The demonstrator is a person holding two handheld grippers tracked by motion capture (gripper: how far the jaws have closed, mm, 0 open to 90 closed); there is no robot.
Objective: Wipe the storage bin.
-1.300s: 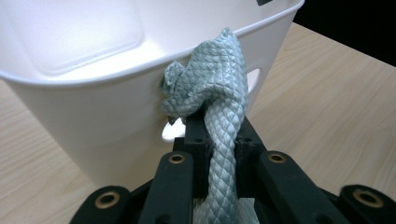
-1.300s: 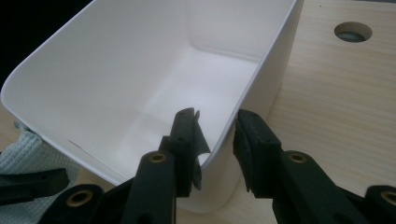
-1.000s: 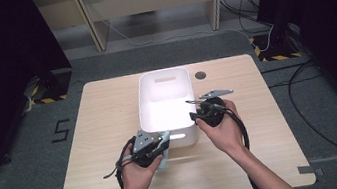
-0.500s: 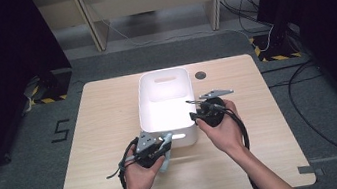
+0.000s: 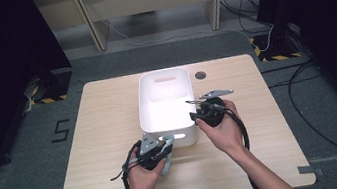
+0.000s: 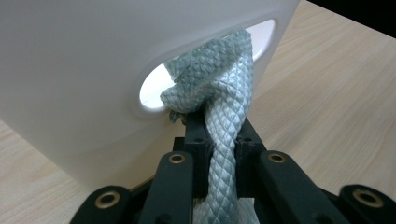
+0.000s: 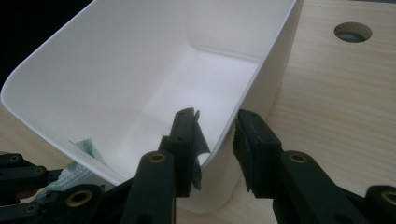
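Left tool (image 5: 160, 148), at the near left of the surface (image 5: 106, 129): jaws clamped tight on a pale braided rope (image 6: 223, 140). In the left gripper view the rope runs up between the black jaws and its bunched end sits in the oval handle slot (image 6: 154, 91) of the white bin's near wall. In the right gripper view a bit of the same pale weave (image 7: 86, 148) shows just inside the bin at that corner.

White bin (image 5: 153, 122): upright at mid-surface, nothing else seen inside, short side toward the person. A second slot shows in the far wall.

Right tool (image 5: 198, 111): jaws part open and straddling the bin's right rim (image 7: 243, 100), one jaw inside, one outside. There is a gap on the outer side; whether the inner pad presses the wall I cannot tell. Reads as a brace, not a firm pinch.

Step in hand, by my reading: threading the rope through the near handle slot while the other hand steadies the bin.

Next move likely calls for pushing more rope in through the slot, then regripping farther back along it. The bin is light and could slide away, so the right side needs to hold it firm.
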